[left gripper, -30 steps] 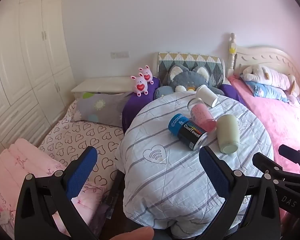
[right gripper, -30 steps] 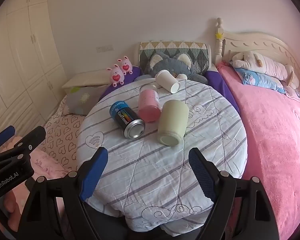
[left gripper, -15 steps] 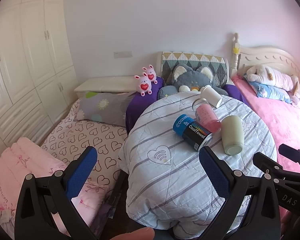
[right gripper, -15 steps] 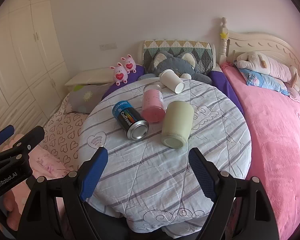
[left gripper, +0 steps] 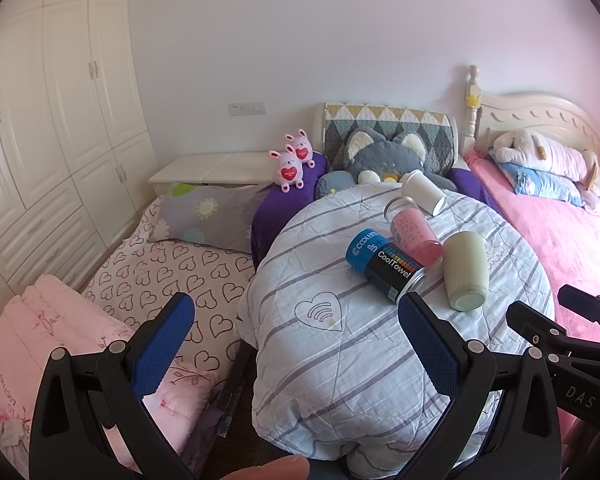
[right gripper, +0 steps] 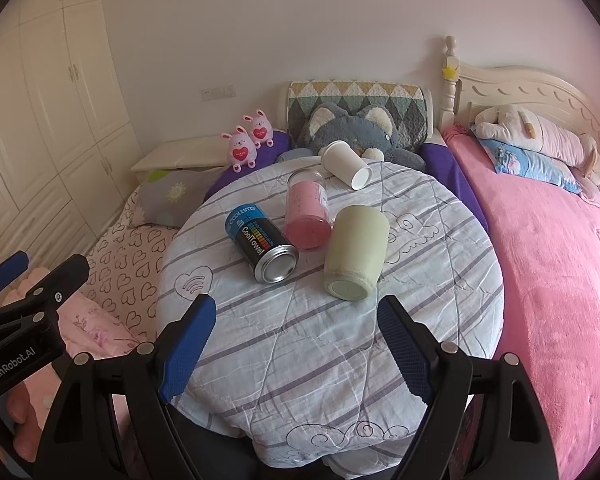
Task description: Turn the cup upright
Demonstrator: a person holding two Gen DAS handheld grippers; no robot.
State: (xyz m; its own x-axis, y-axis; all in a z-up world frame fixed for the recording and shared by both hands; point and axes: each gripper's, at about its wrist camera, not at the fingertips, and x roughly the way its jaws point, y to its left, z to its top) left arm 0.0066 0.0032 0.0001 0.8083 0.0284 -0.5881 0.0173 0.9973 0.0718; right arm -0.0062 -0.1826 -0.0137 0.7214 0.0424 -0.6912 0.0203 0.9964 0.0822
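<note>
Several containers lie on their sides on a round table under a striped cloth (right gripper: 340, 340): a pale green cup (right gripper: 356, 252) (left gripper: 466, 270), a pink cup (right gripper: 306, 210) (left gripper: 416, 236), a white paper cup (right gripper: 346, 164) (left gripper: 424, 192) and a blue-black CoolTowel can (right gripper: 260, 244) (left gripper: 384, 266). My right gripper (right gripper: 296, 328) is open and empty, short of the green cup. My left gripper (left gripper: 296, 328) is open and empty at the table's near left edge.
A pink bed (right gripper: 560, 260) lies to the right. A heart-patterned mattress (left gripper: 172, 264) with a grey pillow lies to the left. A grey cat plush (right gripper: 352, 128) and two pink bunny toys (right gripper: 246, 140) sit behind the table. White wardrobes (left gripper: 40, 140) line the left wall.
Both grippers have drawn back and risen slightly, so the table and cups sit lower and smaller in both views. Nothing was grasped.
</note>
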